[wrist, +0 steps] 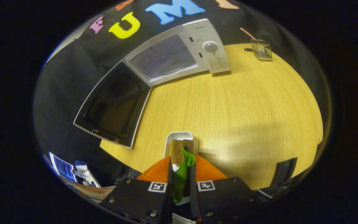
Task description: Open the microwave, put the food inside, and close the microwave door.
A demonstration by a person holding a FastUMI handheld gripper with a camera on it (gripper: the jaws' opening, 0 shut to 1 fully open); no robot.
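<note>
Far ahead and to the left of my gripper [179, 174], the microwave's door [112, 109] hangs wide open, with the microwave [172, 53] itself just right of it on the wooden table [244, 109] and a wire holder [262, 49] well beyond to the right. My jaws are nearly closed, both fingers pressing the food [180, 161], a brown slab with green leaf that sits over a white tray [179, 137] just ahead of the fingertips. I judge it light, soft and crumbly, so I would grip its sides gently.
</note>
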